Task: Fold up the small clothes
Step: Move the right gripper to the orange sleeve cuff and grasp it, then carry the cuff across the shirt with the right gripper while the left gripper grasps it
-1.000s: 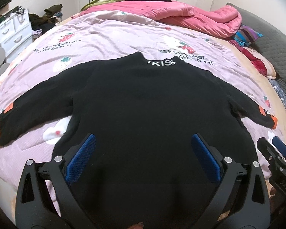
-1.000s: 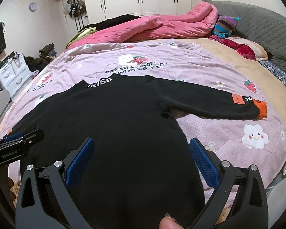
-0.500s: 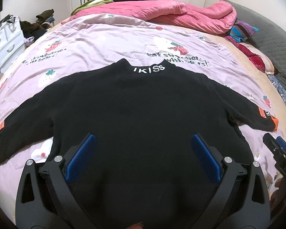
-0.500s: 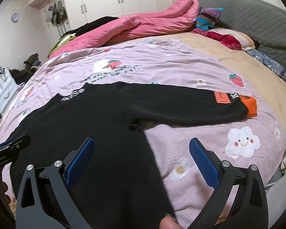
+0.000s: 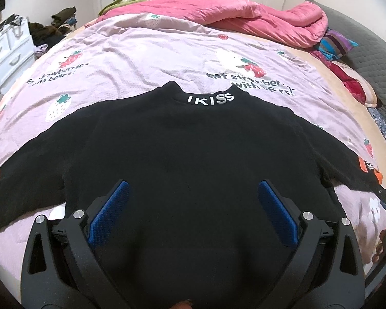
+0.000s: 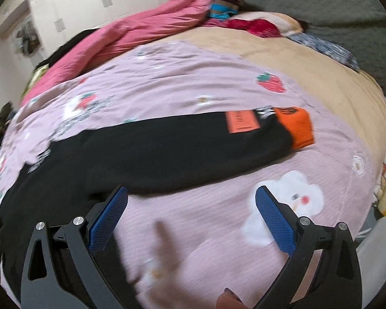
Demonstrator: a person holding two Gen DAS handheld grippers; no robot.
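Left tongs (image 5: 191, 207): black frame, blue textured pads (image 5: 108, 213), spread wide and pinching nothing. They hang over the lower body of a black knit sweater with white "IKISS" lettering at the collar (image 5: 193, 159). The sweater lies flat, front up, on a bed under a lilac quilted bedspread printed with strawberries and black text (image 5: 146, 51); its collar points away from the tongs, and both sleeves run out sideways. The hem region passes beneath and between the pads; whether they touch the fabric cannot be told. Beyond the collar lies a bunched pink quilt (image 5: 244, 18). At the left edge stands a white drawer unit (image 5: 7, 49); its drawers are closed and the contents cannot be seen. At the right edge part of the other tool shows, dark and partly cut off.

Right tongs (image 6: 191, 206): same build, also spread wide and gripping nothing. This view is motion-blurred. The tongs hang over bare bedspread (image 6: 193, 82), beside a white cloud print. The sweater (image 6: 141, 152) lies ahead and to the left; its right sleeve stretches across the view beyond the pads, ending in an orange cuff (image 6: 297, 126) with an orange patch just beside it. The left pad (image 6: 108, 216) sits near the sleeve's lower edge.
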